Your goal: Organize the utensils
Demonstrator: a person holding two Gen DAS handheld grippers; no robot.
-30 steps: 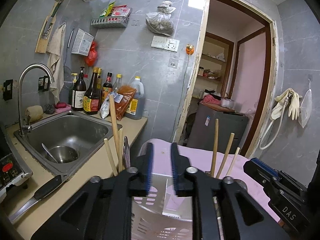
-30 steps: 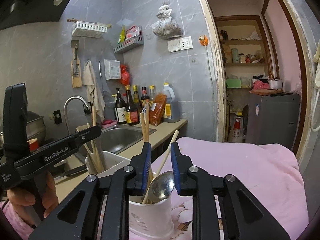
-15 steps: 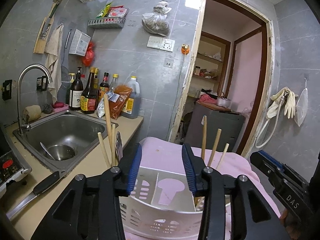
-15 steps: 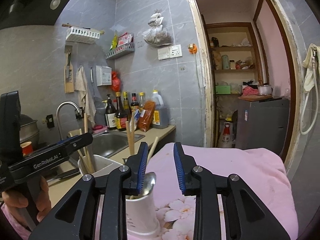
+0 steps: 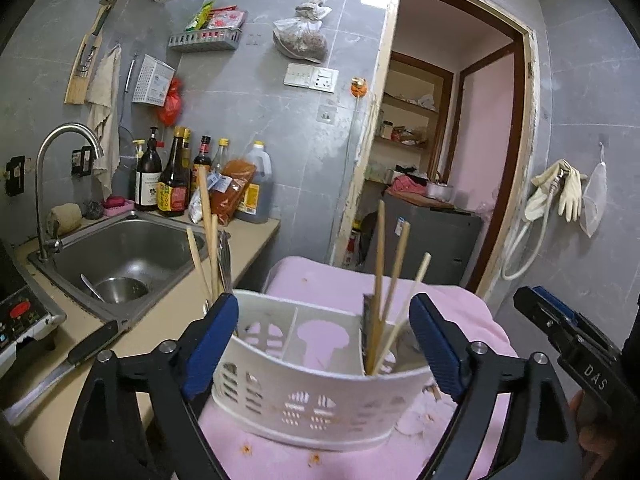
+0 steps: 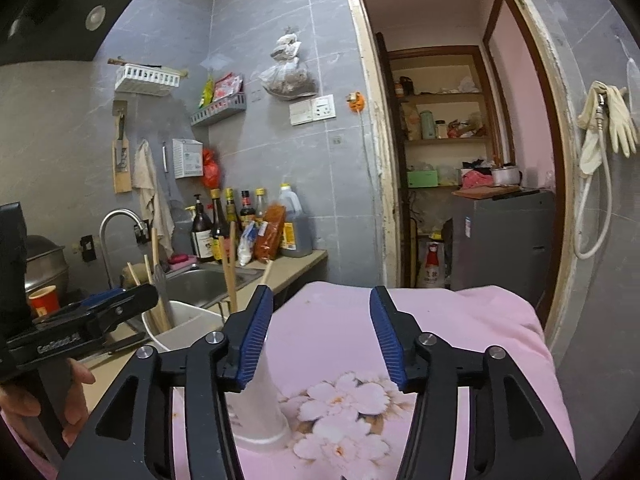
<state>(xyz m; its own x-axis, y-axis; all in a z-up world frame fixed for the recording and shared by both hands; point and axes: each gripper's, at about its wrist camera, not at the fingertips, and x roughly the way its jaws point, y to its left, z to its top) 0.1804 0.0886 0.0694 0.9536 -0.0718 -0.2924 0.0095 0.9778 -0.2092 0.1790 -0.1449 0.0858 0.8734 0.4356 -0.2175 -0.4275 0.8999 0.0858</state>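
Both grippers had just spread their fingers and backed off from the utensil holders.

Left gripper (image 5: 324,344) stood with fingers wide apart on either side of the white slotted basket (image 5: 320,396), pads clear of its wall; chopsticks (image 5: 380,284) stood upright in its compartments. Right gripper (image 6: 320,336) had its fingers apart with nothing between them, the white cup (image 6: 260,408) just beside its left finger. Basket and cup both sat on the pink cloth (image 6: 460,340) next to the desk (image 5: 132,344) with the sink (image 5: 120,256).
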